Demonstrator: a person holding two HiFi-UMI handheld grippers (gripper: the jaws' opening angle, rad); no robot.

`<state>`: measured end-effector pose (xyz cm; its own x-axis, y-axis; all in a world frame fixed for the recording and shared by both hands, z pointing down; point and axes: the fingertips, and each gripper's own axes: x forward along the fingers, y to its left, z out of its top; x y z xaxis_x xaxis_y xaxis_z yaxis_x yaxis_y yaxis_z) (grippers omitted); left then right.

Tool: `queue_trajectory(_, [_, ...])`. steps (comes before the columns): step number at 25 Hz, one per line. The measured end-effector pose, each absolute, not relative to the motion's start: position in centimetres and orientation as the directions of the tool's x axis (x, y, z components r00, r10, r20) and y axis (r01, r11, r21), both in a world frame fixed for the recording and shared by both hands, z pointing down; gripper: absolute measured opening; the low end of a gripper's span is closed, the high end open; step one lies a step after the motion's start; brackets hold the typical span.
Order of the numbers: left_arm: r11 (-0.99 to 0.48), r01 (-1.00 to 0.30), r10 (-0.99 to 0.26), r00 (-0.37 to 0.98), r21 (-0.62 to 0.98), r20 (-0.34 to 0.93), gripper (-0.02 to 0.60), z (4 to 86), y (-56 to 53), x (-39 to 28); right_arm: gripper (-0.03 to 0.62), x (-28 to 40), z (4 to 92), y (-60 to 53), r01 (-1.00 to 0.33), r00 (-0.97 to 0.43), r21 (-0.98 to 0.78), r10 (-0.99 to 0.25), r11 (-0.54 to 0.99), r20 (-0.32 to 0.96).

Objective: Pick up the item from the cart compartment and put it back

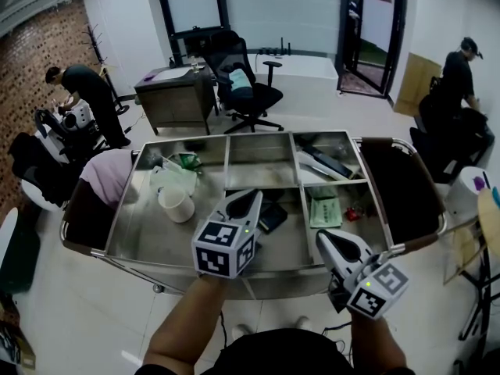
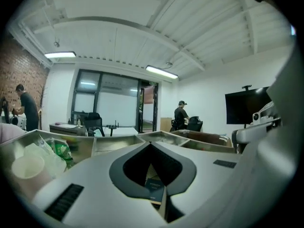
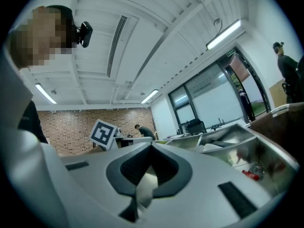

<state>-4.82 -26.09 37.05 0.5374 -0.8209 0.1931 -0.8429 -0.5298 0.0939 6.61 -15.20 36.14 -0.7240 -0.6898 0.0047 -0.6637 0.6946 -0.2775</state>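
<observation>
My left gripper (image 1: 255,195) hovers above the middle compartment of the steel cart (image 1: 258,136), pointing almost level toward its far side. Its jaws are together, pinching a thin dark booklet (image 1: 273,217) that hangs just under and right of the tips. In the left gripper view the booklet (image 2: 154,188) shows below the closed tips of the left gripper (image 2: 151,145). My right gripper (image 1: 322,237) rests at the cart's near rim, shut and empty. The right gripper (image 3: 151,145) has its tips meeting in the right gripper view, with the cart's right compartments beyond.
A white cup (image 1: 176,204) and green packets (image 1: 186,162) lie in the left compartment. A green pouch (image 1: 324,209) and a small red item (image 1: 353,213) lie on the right. Beyond the cart stand an office chair (image 1: 246,84) and a desk (image 1: 176,92). People work at both sides.
</observation>
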Motion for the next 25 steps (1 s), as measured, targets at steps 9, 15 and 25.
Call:
queue_trajectory(9, [-0.530, -0.842, -0.843, 0.536, 0.101, 0.045, 0.000, 33.1, -20.5, -6.8, 0.014, 5.8, 36.1, -15.2, -0.658, -0.731, -0.261, -0.682, 0.706, -0.002])
queue_trajectory(15, [-0.492, -0.867, -0.871, 0.490, 0.079, -0.042, 0.000, 32.1, -17.2, -8.4, 0.014, 5.4, 36.0, -15.0, -0.660, -0.730, -0.250, -0.683, 0.709, -0.009])
queue_trajectory(25, [-0.453, -0.890, -0.891, 0.454, 0.054, 0.008, 0.000, 35.3, -14.6, -10.4, 0.014, 5.6, 35.9, -15.1, -0.671, -0.726, -0.223, -0.688, 0.707, 0.003])
